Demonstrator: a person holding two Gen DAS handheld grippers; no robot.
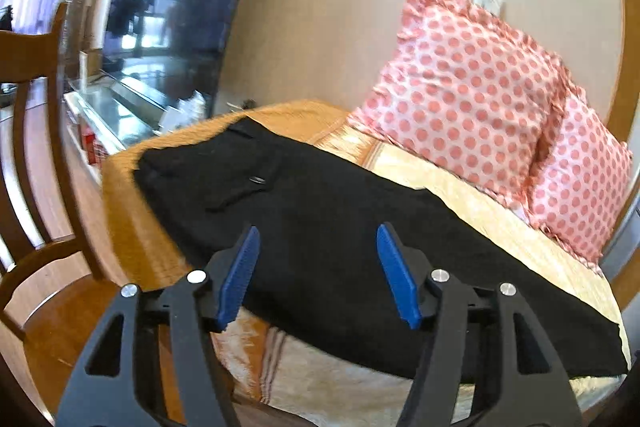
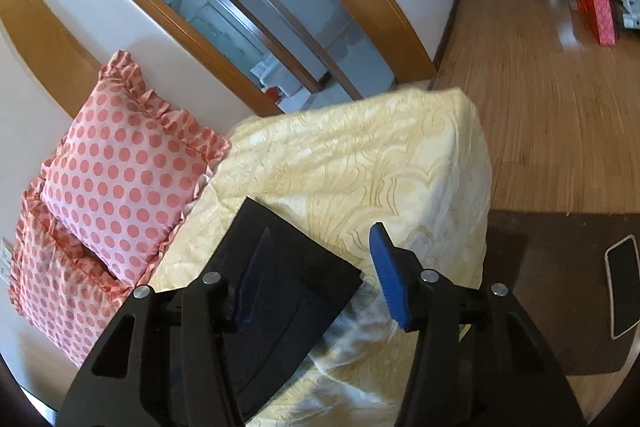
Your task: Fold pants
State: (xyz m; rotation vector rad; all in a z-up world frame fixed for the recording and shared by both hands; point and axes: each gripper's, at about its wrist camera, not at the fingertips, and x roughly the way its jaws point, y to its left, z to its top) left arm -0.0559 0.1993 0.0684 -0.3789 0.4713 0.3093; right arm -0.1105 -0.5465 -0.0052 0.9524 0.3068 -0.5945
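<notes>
Black pants (image 1: 320, 227) lie flat along a cushioned seat with a yellow cover (image 1: 480, 195), waistband and button at the far left end. My left gripper (image 1: 316, 247) hovers open over the middle of the pants, holding nothing. In the right wrist view the leg hem end of the pants (image 2: 288, 291) lies on the yellow cover (image 2: 360, 167). My right gripper (image 2: 320, 251) is open just above that hem, its left finger over the black cloth and its right finger over the cover.
Two pink polka-dot pillows (image 1: 472, 87) (image 2: 120, 179) lean on the wall behind the seat. A wooden chair (image 1: 36, 155) stands at the left, a TV (image 1: 180, 19) beyond. A dark table with a phone (image 2: 622, 283) is at the right, wooden floor (image 2: 540, 87) beyond.
</notes>
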